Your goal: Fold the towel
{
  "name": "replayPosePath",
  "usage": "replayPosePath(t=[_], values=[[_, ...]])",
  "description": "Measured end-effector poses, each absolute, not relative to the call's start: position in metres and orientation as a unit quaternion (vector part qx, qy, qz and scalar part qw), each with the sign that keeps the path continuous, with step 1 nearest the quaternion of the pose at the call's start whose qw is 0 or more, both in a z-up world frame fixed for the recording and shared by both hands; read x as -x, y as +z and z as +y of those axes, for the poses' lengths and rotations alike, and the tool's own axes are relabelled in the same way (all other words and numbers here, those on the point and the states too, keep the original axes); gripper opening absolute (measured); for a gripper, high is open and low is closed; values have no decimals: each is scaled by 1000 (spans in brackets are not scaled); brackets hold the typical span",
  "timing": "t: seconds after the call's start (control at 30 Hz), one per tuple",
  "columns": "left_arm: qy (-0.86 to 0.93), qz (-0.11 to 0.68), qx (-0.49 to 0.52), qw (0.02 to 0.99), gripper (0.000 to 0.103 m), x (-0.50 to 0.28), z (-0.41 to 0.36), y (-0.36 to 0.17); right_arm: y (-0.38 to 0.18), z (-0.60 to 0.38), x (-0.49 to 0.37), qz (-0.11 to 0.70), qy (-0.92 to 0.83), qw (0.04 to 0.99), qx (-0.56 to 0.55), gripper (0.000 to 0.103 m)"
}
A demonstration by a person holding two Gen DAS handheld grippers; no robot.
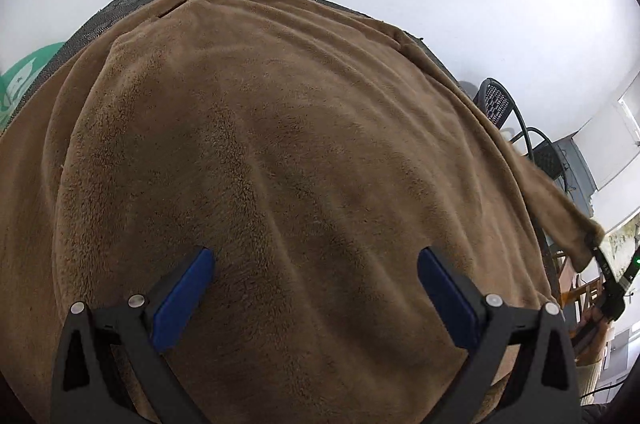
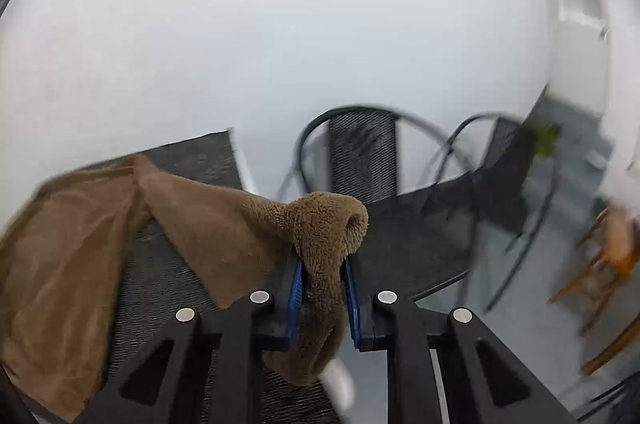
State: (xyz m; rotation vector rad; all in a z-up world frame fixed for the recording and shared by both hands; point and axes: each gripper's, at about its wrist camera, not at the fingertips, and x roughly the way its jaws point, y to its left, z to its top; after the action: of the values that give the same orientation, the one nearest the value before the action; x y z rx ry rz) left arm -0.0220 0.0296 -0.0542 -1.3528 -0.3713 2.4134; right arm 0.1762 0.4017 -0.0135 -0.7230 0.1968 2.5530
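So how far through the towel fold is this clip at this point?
Early to middle. Done: the fluffy brown towel lies spread over the dark woven table top, and one layer seems already folded over. In hand: the right gripper has its jaws shut on a bunched towel corner and holds it lifted. Left: the left gripper hovers open above the cloth, gripping nothing, and the lifted corner has yet to be laid down.

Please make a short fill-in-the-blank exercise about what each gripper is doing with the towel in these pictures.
1. The towel has the colour ____.
2. The right gripper is shut on a ____ of the towel.
3. The left gripper is ____ and holds nothing.
4. Behind the table stand black ____.

Missing words: brown; corner; open; chairs
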Motion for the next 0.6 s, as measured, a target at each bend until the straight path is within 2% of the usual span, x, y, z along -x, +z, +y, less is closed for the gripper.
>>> replayPosePath(t=[0.03, 0.07, 0.1, 0.23, 0.37, 0.43, 0.53, 0.6], values=[[852, -131, 476, 174, 102, 21, 30, -53, -19, 395, -177, 66, 935, 224, 268, 34], [853, -130, 473, 176, 102, 19, 29, -52, -24, 384, -180, 47, 938, 215, 268, 52], [854, -129, 471, 177, 102, 17, 29, -50, -25, 368, -184, 19, 944, 211, 254, 63], [868, -105, 455, 167, 102, 4, 22, -41, -9, 328, -195, -23, 962, 213, 169, 66], [884, -59, 437, 157, 102, -20, 16, -30, 9, 301, -219, -15, 971, 229, 66, 103], [890, -32, 430, 147, 102, -34, 12, -26, 9, 289, -221, 4, 976, 216, 37, 103], [895, -2, 423, 141, 102, -55, 2, -21, -11, 298, -184, 88, 980, 122, 131, 103], [900, 20, 414, 137, 102, -72, -7, -17, -20, 289, -174, 80, 975, 144, 149, 103]])
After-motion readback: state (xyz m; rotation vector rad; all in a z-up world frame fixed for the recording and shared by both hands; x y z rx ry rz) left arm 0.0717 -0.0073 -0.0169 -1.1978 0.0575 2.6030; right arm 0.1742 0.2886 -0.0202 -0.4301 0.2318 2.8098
